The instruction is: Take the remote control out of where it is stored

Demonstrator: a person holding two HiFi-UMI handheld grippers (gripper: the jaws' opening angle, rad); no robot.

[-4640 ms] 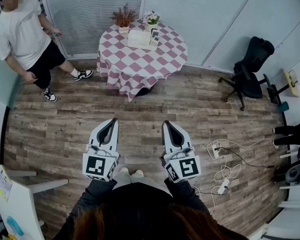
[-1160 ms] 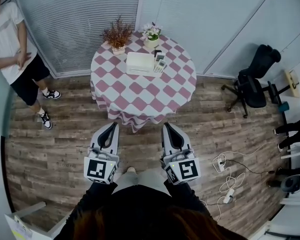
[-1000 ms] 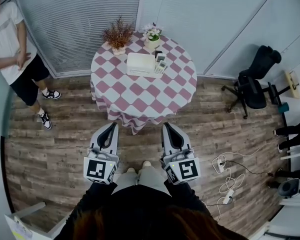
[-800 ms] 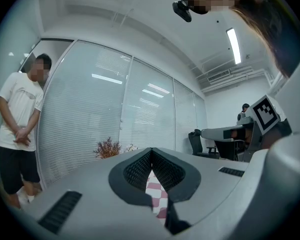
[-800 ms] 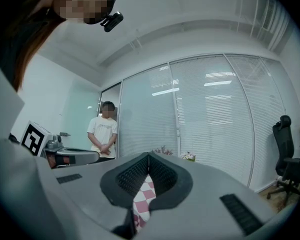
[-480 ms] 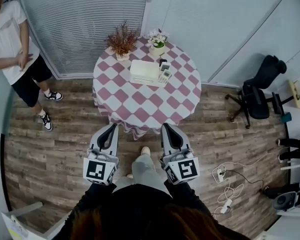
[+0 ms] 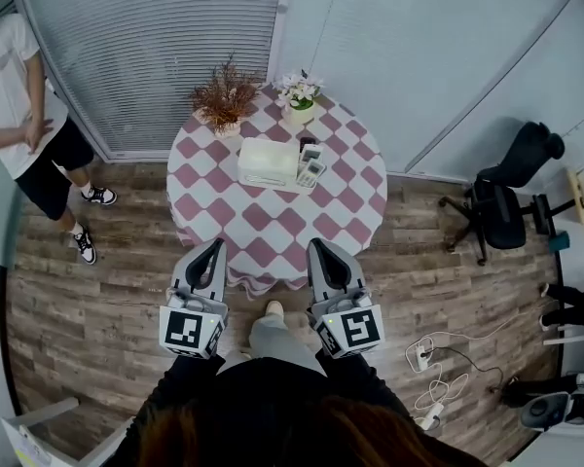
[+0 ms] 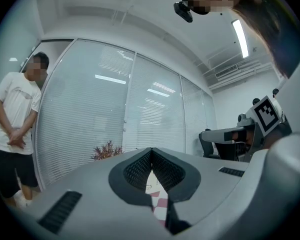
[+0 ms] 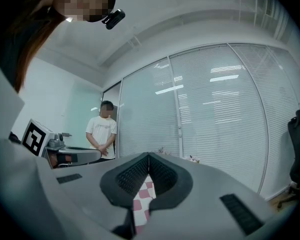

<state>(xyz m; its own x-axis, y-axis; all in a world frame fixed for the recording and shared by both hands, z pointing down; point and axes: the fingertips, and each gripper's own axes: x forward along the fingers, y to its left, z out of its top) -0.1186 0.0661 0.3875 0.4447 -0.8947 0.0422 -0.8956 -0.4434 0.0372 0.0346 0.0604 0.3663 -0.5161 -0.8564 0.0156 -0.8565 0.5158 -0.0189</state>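
A round table (image 7: 273, 224) under a pink-and-white checked cloth stands just ahead of me. On it lies a white box (image 7: 267, 161), and right beside the box a small holder carries what looks like the remote control (image 7: 310, 170). My left gripper (image 7: 217, 244) and right gripper (image 7: 317, 243) are held side by side at the table's near edge, both shut and empty, well short of the remote. In the left gripper view the left gripper (image 8: 151, 150) has its tips touching; in the right gripper view so does the right gripper (image 9: 148, 154), with checked cloth below.
A dried plant (image 7: 224, 98) and a flower pot (image 7: 297, 97) stand at the table's far side. A person in a white T-shirt (image 7: 15, 86) waits at the left by the blinds. At the right are a black office chair (image 7: 506, 197) and floor cables (image 7: 426, 358).
I have come closer to the table, so its near edge now reaches the gripper tips. Both grippers keep the same pose and stay shut.
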